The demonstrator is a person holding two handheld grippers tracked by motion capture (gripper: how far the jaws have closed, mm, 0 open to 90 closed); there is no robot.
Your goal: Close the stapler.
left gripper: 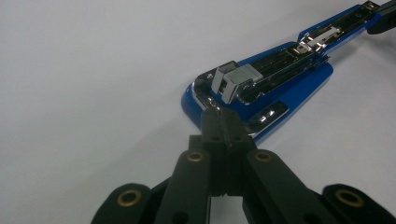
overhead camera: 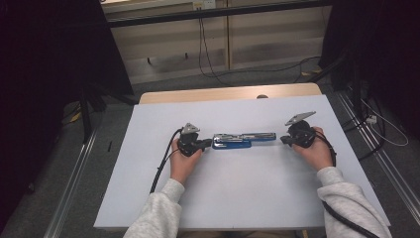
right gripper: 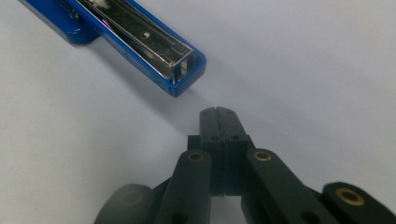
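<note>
A blue stapler (overhead camera: 242, 139) lies swung open flat along the middle of the white table (overhead camera: 237, 193), its metal staple channel facing up. My left gripper (overhead camera: 209, 144) is shut, its tips at the stapler's left end. In the left gripper view the closed tips (left gripper: 223, 116) rest against the rim of the stapler (left gripper: 289, 88), just in front of a block of staples (left gripper: 238, 77). My right gripper (overhead camera: 283, 141) is shut and sits slightly off the stapler's right end. The right gripper view shows a small gap of table between the tips (right gripper: 217, 113) and the stapler's end (right gripper: 140, 42).
A strip of wooden tabletop (overhead camera: 228, 93) runs along the far edge of the white sheet. Cables (overhead camera: 208, 59) trail on the floor beyond the table. Metal rails (overhead camera: 74, 173) flank both sides. Dark stands (overhead camera: 89, 104) rise at the left.
</note>
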